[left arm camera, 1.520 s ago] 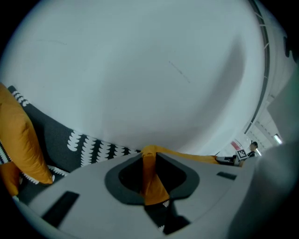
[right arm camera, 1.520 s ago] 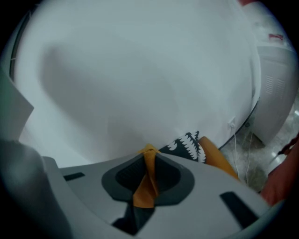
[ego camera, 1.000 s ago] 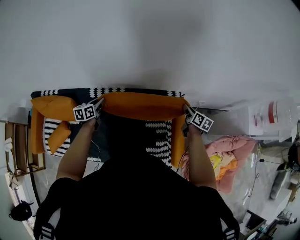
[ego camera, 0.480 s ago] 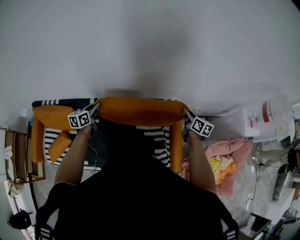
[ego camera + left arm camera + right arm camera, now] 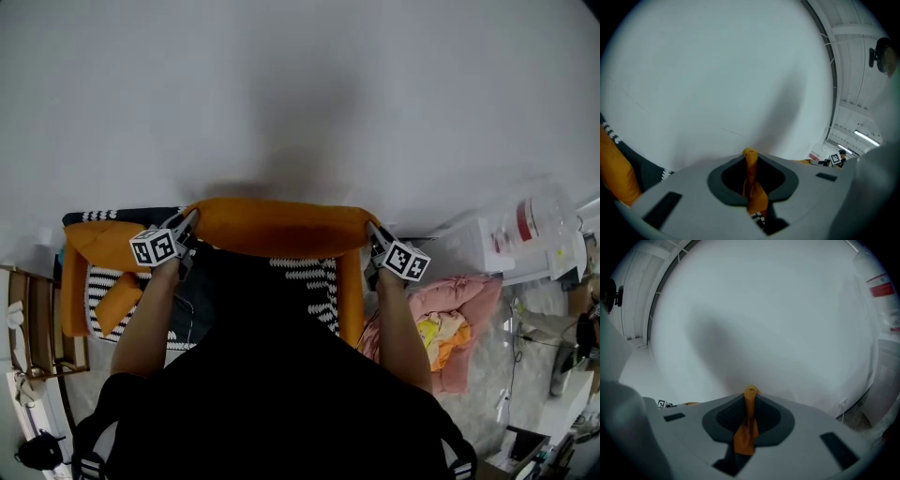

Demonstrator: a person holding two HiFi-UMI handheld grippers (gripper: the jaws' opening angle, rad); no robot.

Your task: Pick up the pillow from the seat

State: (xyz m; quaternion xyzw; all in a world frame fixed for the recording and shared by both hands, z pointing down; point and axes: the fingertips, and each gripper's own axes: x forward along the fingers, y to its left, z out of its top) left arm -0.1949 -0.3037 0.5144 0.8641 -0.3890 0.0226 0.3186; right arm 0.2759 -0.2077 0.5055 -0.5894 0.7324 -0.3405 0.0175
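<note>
Pillow (image 5: pixel 281 227) held up by its two top corners in front of a white wall, above the seat (image 5: pixel 314 277). The left gripper (image 5: pixel 190 221) was clamped on the pillow's left corner and the right gripper (image 5: pixel 371 231) on its right corner. Each gripper view showed a thin fold of the pillow pinched between closed jaws, with nothing else in them.

To finish the lift well, the person would probably need to raise both grippers together and level. Only a little cloth sat in each pinch, so a jerk or an uneven pull could let a corner slip out. Holding the grippers well apart looked wise too, since it stretched the top edge taut and stopped the middle sagging toward the seat.

The pillow was long, plump and plain orange, and soft enough to bow slightly between the two grips. Its lower part was hidden behind the person's dark top, so whether it hung fully clear of the seat could not be told. The seat wore a black-and-white patterned cover, and an orange cushion (image 5: pixel 98 239) lay at its left end.
</note>
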